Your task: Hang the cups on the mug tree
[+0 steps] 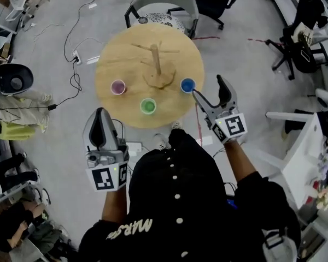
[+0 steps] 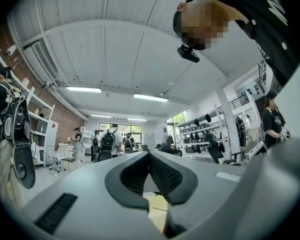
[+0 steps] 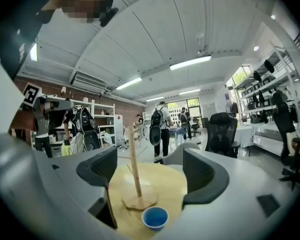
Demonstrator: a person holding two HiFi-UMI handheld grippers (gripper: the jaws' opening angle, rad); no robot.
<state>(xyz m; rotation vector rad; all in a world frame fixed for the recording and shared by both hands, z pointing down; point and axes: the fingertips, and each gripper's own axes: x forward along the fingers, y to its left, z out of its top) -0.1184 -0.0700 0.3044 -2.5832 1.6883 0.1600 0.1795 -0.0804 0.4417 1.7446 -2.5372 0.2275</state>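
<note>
Tabletop: round, wooden, ahead of both tools.
Mug tree: bare, beyond the right tool.
Right tool: jaws spread, empty.
Left tool: jaws together, empty.
Blue cup: upright, just ahead of the right tool. Probably light, stiff, slick plastic; pinch the rim wall.

The head view looks steeply down on the table; the right gripper view, low and near, shares its mug tree.

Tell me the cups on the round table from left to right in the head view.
purple cup → green cup → blue cup
</note>
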